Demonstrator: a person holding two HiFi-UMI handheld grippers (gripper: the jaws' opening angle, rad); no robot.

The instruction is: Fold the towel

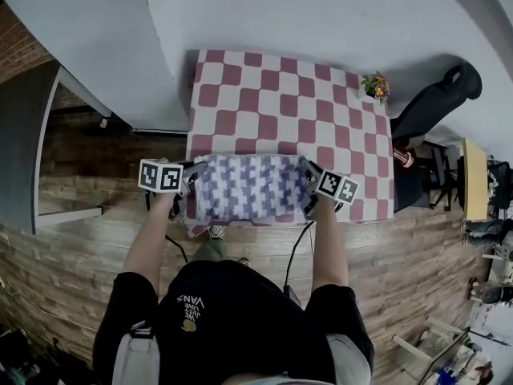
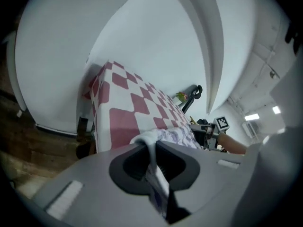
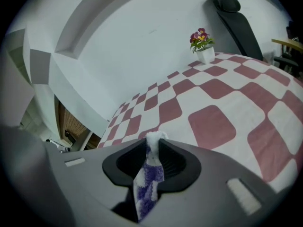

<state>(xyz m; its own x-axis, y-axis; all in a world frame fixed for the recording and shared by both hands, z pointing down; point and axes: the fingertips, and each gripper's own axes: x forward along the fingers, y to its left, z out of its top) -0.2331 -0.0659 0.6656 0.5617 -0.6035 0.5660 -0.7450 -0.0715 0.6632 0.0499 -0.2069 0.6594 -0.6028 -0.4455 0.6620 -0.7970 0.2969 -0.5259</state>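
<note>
the left hand-held gripper (image 1: 189,181) and right hand-held gripper (image 1: 309,181) each pinch a corner of the purple-patterned towel (image 1: 252,187) at the near edge of the checked tabletop (image 1: 288,95); thin bites could slip, skewing the fold.

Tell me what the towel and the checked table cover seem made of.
The towel looks like soft matte cloth, probably terry: its pinched edge is fluffy and it drapes limply. The checked table cover is thin cloth or perhaps vinyl: it lies smooth and hangs over the edge.
</note>
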